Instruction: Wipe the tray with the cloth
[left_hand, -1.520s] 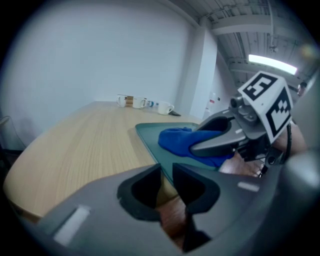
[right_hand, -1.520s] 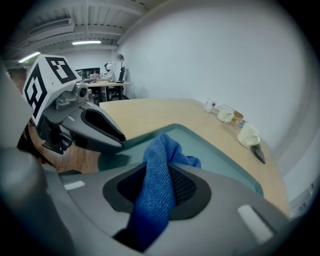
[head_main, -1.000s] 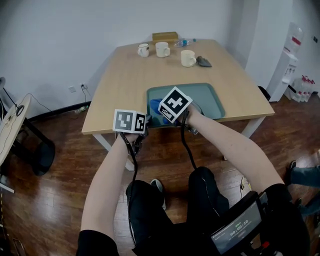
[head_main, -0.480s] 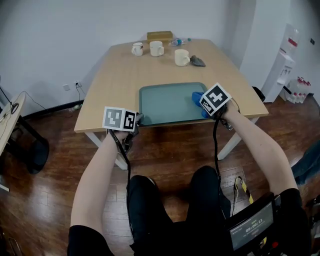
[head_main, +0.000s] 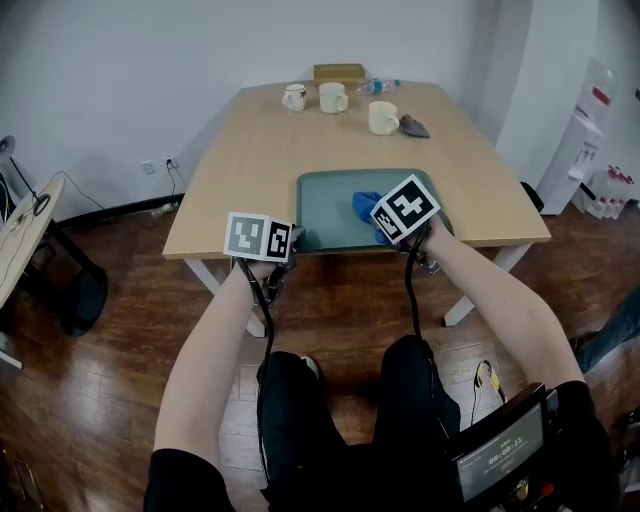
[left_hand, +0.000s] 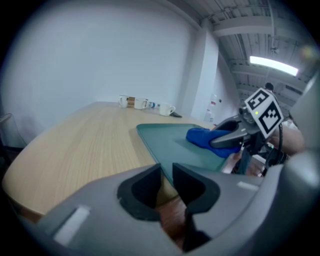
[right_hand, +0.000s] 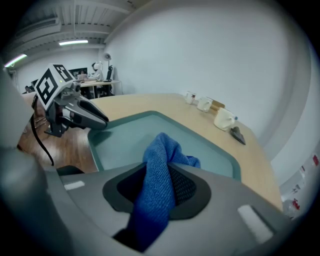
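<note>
A teal tray (head_main: 325, 200) lies at the near edge of the wooden table (head_main: 250, 150). My left gripper (head_main: 292, 238) sits at the tray's near left corner. In the left gripper view its jaws (left_hand: 166, 176) are closed on the corner of the tray (left_hand: 170, 142). My right gripper (head_main: 383, 228) is over the tray's right half, shut on a blue cloth (head_main: 364, 206) that rests on the tray's floor. In the right gripper view the cloth (right_hand: 160, 175) runs up between the jaws and drapes onto the tray (right_hand: 135, 137).
Three mugs (head_main: 293, 97) (head_main: 332, 97) (head_main: 380, 117) stand at the table's far end, with a wooden box (head_main: 339, 72), a plastic bottle (head_main: 378, 86) and a dark object (head_main: 411, 126). A water dispenser (head_main: 590, 110) stands at right. The person's knees are below the table's near edge.
The right gripper swept the cloth from the tray's left side to its right edge, then back toward the middle. The left gripper has stayed on the tray's corner.
</note>
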